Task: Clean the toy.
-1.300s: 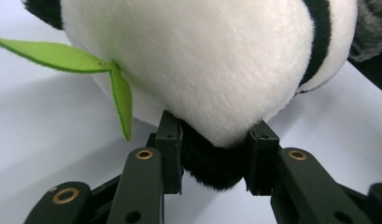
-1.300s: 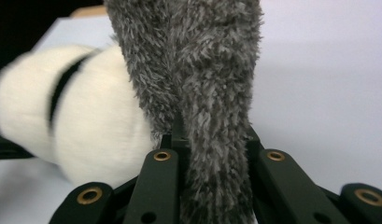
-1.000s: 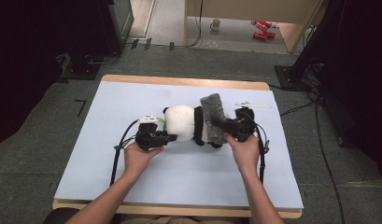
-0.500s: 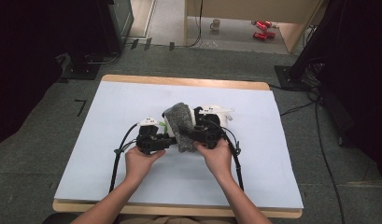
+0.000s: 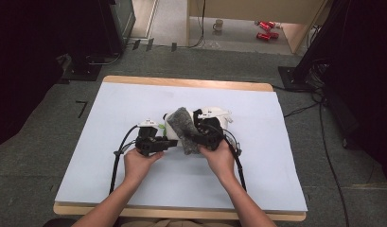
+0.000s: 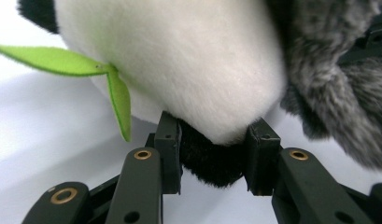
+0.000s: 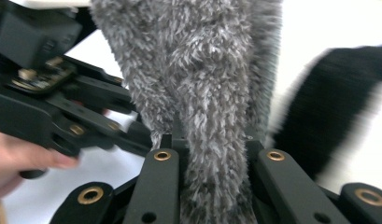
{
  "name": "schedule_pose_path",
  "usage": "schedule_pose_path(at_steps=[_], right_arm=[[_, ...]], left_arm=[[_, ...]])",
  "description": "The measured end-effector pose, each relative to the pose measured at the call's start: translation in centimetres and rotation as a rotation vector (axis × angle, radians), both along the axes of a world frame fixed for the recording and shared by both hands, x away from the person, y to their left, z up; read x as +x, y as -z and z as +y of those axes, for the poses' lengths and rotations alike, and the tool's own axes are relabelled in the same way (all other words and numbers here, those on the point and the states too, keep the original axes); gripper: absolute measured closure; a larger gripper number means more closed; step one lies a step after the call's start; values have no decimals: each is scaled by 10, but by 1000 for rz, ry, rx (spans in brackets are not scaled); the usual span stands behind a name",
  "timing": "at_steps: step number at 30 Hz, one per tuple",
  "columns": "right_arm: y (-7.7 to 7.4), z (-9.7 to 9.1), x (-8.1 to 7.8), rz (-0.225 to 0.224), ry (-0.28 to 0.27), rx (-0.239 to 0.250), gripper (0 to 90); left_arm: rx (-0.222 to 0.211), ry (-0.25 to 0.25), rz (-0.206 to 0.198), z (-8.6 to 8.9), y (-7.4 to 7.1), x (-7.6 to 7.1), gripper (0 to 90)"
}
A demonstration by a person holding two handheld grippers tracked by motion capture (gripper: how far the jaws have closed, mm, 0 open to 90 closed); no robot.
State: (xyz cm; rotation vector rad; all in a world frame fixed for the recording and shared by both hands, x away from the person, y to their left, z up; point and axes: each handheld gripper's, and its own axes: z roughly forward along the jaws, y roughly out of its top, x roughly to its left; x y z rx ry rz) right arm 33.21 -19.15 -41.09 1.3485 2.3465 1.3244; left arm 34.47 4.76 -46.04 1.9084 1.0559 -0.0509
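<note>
A plush panda (image 5: 168, 126) lies mid-table, white with black limbs and a green felt leaf (image 6: 62, 63). My left gripper (image 5: 174, 142) is shut on a black part at the panda's underside (image 6: 212, 163), both pads pressing into it. My right gripper (image 5: 189, 137) is shut on a grey fuzzy cloth (image 5: 184, 126), which drapes over the panda's right side. In the right gripper view the grey cloth (image 7: 202, 70) rises from between the jaws. There the left gripper (image 7: 48, 107) is close on the left and a black panda limb (image 7: 328, 116) is on the right.
The table (image 5: 110, 189) has a pale blue-white top with a wooden edge. Both grippers' black cables trail over it toward the person's forearms. Dark equipment stands on the floor at the far left and right.
My right gripper has carried the grey cloth leftward and slightly down, from the panda's right end to right beside the left gripper. The left hand has stayed put.
</note>
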Motion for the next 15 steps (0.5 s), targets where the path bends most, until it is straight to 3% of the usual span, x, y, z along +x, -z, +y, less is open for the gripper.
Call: schedule_pose_path(at_steps=[3, 6, 15], right_arm=[[2, -15, 5, 29, 29, 20, 771], [1, -25, 7, 57, 43, 50, 771], [-1, -39, 7, 64, 64, 61, 771]], left_arm=[[-21, 5, 10, 6, 2, 4, 644], [-16, 13, -9, 5, 2, 5, 645], [-5, 31, -26, 8, 1, 12, 644]])
